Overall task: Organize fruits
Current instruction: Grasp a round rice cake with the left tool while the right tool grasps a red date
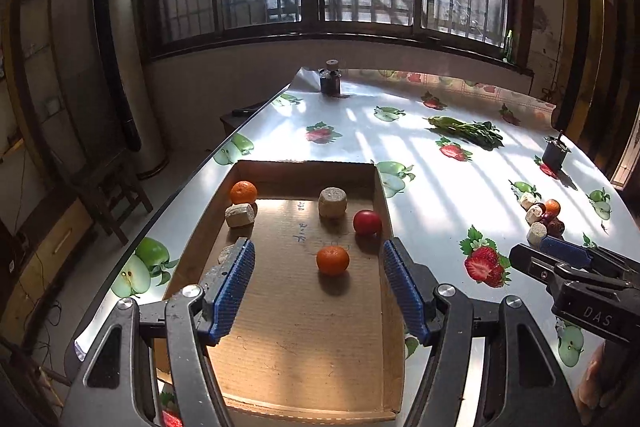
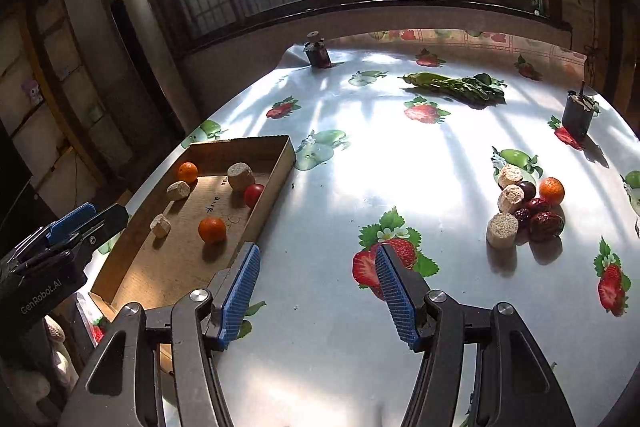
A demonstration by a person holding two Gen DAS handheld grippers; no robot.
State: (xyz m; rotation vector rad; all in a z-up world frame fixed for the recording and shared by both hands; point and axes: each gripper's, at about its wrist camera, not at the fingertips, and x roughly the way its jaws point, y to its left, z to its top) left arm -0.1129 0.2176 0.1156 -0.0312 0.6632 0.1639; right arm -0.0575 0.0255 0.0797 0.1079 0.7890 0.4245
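Note:
A shallow cardboard tray [image 1: 382, 203] [image 2: 280, 163] lies on the table's left side. It holds two oranges [image 1: 333, 260] [image 1: 243, 192], a red fruit [image 1: 367, 222] and three pale cylinders [image 1: 332, 202]. My left gripper [image 1: 318, 287] is open and empty above the tray's near half. My right gripper [image 2: 316, 287] is open and empty above bare table, right of the tray. A pile at the right has an orange [image 2: 551, 190], dark red dates [image 2: 545, 223] and pale cylinders [image 2: 502, 229]; it also shows in the left wrist view [image 1: 544, 215].
A bunch of green leafy vegetables [image 2: 460, 85] lies at the back. A dark jar [image 2: 318, 53] stands at the back left and a dark cup [image 2: 576, 117] at the right edge. The table's left edge [image 1: 168, 211] runs beside the tray.

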